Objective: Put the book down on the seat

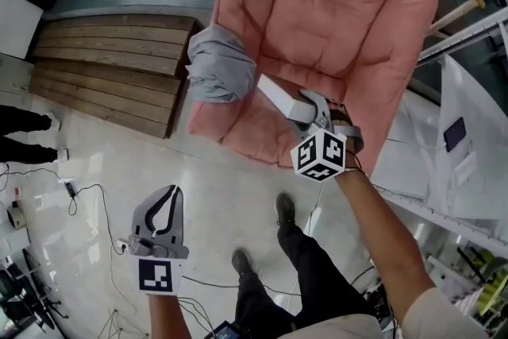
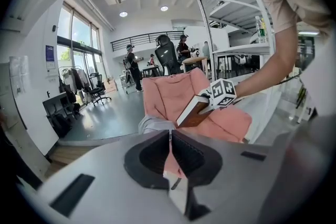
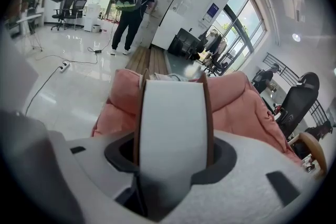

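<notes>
A thick book [image 1: 278, 98] with brown covers and a white page edge is clamped in my right gripper [image 1: 316, 113]. It hangs just above the front part of the pink cushioned seat [image 1: 333, 20], and I cannot tell whether it touches the cushion. In the right gripper view the book [image 3: 170, 118] fills the gap between the jaws, with the pink seat [image 3: 247, 102] behind it. A grey cloth [image 1: 221, 63] lies bunched on the seat's left edge. My left gripper [image 1: 164, 201] hangs low over the floor, shut and empty. Its own view shows the book [image 2: 194, 112] tilted over the seat [image 2: 173, 94].
A wooden step platform [image 1: 111, 59] lies left of the chair. White metal shelving [image 1: 468, 36] stands close on the right. Cables [image 1: 87, 194] trail over the glossy floor. My own legs [image 1: 302, 250] stand before the seat. A person [image 3: 131, 8] stands farther off.
</notes>
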`<state>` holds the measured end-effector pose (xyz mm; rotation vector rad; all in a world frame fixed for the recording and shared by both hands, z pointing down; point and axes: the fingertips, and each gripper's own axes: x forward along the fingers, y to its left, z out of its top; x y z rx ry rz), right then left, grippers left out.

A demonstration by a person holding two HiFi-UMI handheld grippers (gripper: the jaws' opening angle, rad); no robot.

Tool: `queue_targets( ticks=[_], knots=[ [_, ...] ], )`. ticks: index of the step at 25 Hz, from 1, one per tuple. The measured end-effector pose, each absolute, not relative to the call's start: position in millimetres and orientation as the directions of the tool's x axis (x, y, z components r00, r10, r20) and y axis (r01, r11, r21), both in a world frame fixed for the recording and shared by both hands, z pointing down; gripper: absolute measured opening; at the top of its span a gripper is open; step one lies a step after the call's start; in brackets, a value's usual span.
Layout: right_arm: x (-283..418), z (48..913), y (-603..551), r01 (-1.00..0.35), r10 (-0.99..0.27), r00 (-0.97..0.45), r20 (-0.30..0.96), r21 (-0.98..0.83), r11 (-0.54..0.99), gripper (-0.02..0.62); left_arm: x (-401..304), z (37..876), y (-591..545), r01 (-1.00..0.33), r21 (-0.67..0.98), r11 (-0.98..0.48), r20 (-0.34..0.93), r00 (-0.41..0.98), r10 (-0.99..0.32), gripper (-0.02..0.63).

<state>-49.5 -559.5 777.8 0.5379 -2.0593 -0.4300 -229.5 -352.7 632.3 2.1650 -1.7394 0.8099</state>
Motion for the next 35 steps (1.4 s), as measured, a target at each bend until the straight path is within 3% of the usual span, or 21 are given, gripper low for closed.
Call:
queue_targets(
  ticks=[11,18,24,35],
  knots=[
    [-52.3,871.3,-573.9,-0.116,-0.518,-0.410,0.751,0.520,0.846,0.227,-229.6,688.4,-367.9,-0.960,-0.128,-0.250,0.627,0.117,-0.771,0.020],
    [-50.7,933.7,-544.8,-0.060,-0.473,-0.344,0.811,0.484,0.873,0.232,-240.4,707.7,-356.1,-0.955,-0.138,-0.261,0.594,0.130,-0.794,0.020],
    [-47.6,976.6,-517.4,-0.014,-0.389,-0.281,0.877,0.402,0.916,0.242,-250.8,713.1,-346.5,-0.956,-0.139,-0.260,0.600,0.128,-0.790,0.020],
    [-57.1,980.6,-470.1,0.048,-0.144,-0.208,0.968,0.157,0.986,0.346,-263.7,688.8,-337.5,-0.958,-0.141,-0.251,0.584,0.124,-0.802,0.020]
  ],
)
